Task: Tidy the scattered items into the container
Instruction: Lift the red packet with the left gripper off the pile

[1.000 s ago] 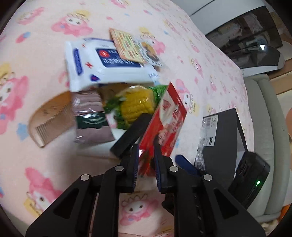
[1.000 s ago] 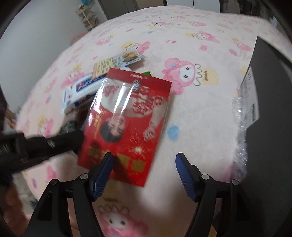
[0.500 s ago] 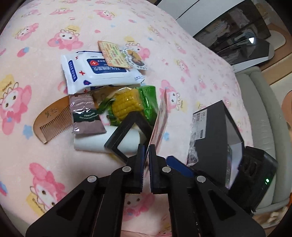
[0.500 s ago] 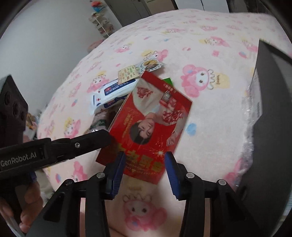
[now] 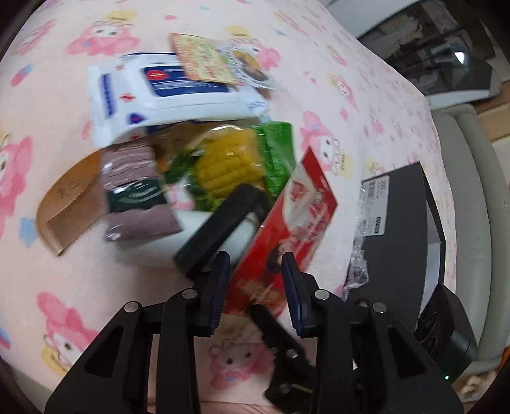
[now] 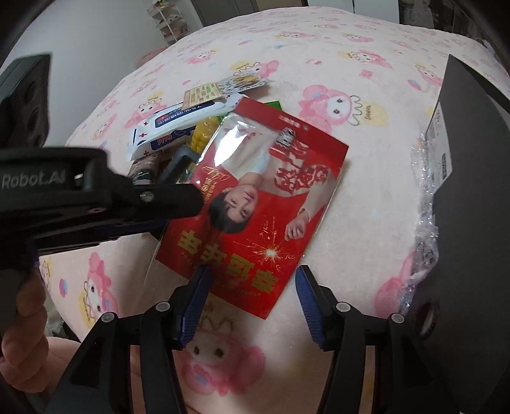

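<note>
Item: red packet (image 6: 255,216), lying flat on the pink bed cover (image 6: 366,197), at 9 o'clock of the black container (image 6: 471,203).
Left claw (image 5: 255,286): jaws just opened, straddling the packet's edge, pads clear.
Right claw (image 6: 251,305): jaws just opened, straddling the near edge, nothing gripped.
Advice: pinch 1 edge fully, lift, carry toward 3 o'clock; leave the corn (image 5: 229,165) pile undisturbed.

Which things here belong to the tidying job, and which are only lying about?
Job: red packet, wipes pack, corn packet, brown sachet, wooden comb, card, black container.

Lying about: pink cartoon blanket, shelf by the wall.
</note>
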A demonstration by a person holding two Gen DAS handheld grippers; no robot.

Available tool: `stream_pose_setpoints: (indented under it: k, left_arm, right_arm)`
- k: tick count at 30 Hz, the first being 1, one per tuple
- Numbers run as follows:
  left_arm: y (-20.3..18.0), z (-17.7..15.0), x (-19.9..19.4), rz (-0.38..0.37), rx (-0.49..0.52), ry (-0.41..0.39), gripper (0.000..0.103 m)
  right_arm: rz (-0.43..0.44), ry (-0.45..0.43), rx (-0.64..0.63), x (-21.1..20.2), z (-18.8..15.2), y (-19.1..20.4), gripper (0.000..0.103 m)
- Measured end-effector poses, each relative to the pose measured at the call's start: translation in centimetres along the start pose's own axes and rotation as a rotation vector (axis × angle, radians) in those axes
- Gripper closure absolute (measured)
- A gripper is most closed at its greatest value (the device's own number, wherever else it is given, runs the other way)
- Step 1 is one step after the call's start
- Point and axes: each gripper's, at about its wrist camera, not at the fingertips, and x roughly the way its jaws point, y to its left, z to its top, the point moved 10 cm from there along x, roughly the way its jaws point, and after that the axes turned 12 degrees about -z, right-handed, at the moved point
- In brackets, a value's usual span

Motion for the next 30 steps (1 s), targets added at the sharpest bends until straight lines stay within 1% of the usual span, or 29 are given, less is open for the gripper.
stream_pose_setpoints:
  k: [1,2,3,4,7,11,14,19,24,27,28,29,30]
  left_arm:
    - [-0.2,0.2,0.2,0.013,0.022,0.001,0.074]
    - [-0.3,0.3,0.2,0.028,0.044,-0.001,0.09]
    - [-0.4,0.4,0.2,0.041,0.063,-0.004,0.094]
    - [-0.4,0.3,0.2,0.04,0.073,-0.006,0.094]
    - [-0.9,-0.2,-0.9,-0.004,0.08,-0.023,0.096]
    - [-1.2,-0.7,-3.2,-0.063,0.05,-0.077,0.102]
    - [-0.9,-0.5,-4.9,-0.082,0.035,-0.109,0.102]
    - [1.0,0.3,-6.8,-0.099,-0.002,-0.098,0.102]
    - [2.7,0.8,-7.9,-0.083,-0.02,-0.081,0.102]
    - [3.7,1.0,-7.3,-0.075,-0.054,-0.055,0.101]
    - [4.1,1.1,-7.1,-0.069,-0.067,-0.053,0.096]
    - [4.4,1.3,-6.9,-0.064,-0.076,-0.052,0.083]
    - [4.5,1.5,-6.8,-0.067,-0.084,-0.054,0.077]
  right_arm:
    - [0.003,-0.004,0.002,0.1,0.1,0.0,0.048]
    - [0.004,-0.007,0.005,0.1,0.2,0.0,0.047]
    - [0.006,-0.011,0.009,0.1,0.2,0.0,0.047]
    - [0.013,-0.015,0.014,0.1,0.3,0.0,0.047]
    - [0.046,-0.008,0.027,-0.4,0.2,0.1,0.047]
    - [0.068,-0.022,0.034,-1.9,0.0,0.2,0.047]
    - [0.069,-0.03,0.027,-3.0,-0.3,0.0,0.047]
    - [0.06,-0.022,0.014,-3.5,-0.6,0.0,0.047]
    - [0.08,-0.035,0.047,-3.2,1.0,0.1,0.047]
    - [0.116,-0.024,0.08,-2.3,2.1,0.5,0.046]
    - [0.13,-0.013,0.094,-1.9,2.5,0.7,0.046]
    - [0.147,0.001,0.11,-1.5,2.7,0.7,0.046]
    - [0.164,0.019,0.128,-1.2,2.8,0.8,0.046]
